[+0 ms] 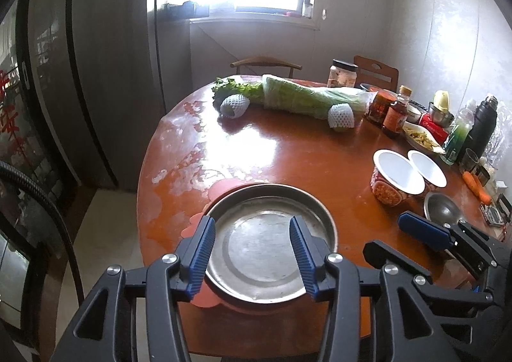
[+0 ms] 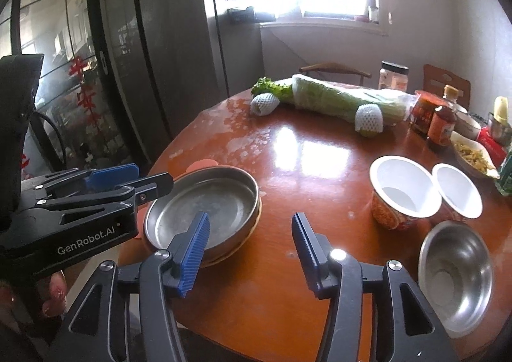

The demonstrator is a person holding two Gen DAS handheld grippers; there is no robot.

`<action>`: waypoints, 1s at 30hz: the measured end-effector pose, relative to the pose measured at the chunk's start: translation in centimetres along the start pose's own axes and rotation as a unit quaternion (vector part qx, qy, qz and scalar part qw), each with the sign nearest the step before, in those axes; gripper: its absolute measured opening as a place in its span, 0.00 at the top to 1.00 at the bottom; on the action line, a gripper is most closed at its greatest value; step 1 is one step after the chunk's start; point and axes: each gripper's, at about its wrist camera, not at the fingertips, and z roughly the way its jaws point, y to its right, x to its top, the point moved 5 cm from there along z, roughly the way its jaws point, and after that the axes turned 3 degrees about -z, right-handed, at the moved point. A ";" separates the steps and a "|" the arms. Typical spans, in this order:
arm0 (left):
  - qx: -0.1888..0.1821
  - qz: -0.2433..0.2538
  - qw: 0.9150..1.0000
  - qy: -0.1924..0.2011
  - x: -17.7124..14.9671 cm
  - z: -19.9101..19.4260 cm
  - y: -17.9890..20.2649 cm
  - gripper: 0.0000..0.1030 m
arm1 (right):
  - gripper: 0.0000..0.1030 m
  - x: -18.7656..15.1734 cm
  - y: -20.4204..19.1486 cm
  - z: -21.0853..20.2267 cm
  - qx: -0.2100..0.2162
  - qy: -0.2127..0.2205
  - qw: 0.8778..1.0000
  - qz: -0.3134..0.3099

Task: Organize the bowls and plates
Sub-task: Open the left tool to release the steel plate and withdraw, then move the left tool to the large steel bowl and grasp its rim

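"GenRobot.AI" is printed on the left claw (image 2: 128, 175), which hangs spread apart and empty over the dull steel plate (image 1: 265, 243) near the worktop (image 2: 288, 176) edge. The right claw (image 2: 249, 250) is also apart and empty, with a steel bowl (image 2: 456, 275) and two white-lined paper bowls (image 2: 403, 189) beside it.

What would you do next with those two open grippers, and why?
Probably move the right gripper right and down to the rim of the small steel bowl. It hangs open over bare table, holding nothing, and that bowl is the nearest loose dish. The left gripper is also open, above the steel plate.
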 end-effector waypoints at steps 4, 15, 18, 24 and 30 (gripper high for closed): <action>0.001 0.006 1.000 0.004 0.1 -0.6 0.9 0.53 | 0.45 -0.1 0.4 -1.2 -0.002 0.009 1.000 0.000; 0.008 0.020 1.000 0.009 0.2 -1.9 3.0 0.52 | 0.44 0.1 1.9 -4.4 -0.006 0.037 0.999 0.012; 0.008 0.024 1.000 0.011 0.2 -2.2 3.6 0.52 | 0.44 0.2 2.2 -5.1 -0.012 0.044 0.999 0.012; 0.004 0.030 0.999 0.016 0.3 -3.1 4.8 0.52 | 0.37 0.3 3.0 -6.9 -0.015 0.062 0.998 0.020; -0.011 0.036 0.999 0.016 0.1 -3.4 6.7 0.48 | 0.36 0.0 4.3 -8.3 -0.020 0.073 0.997 0.028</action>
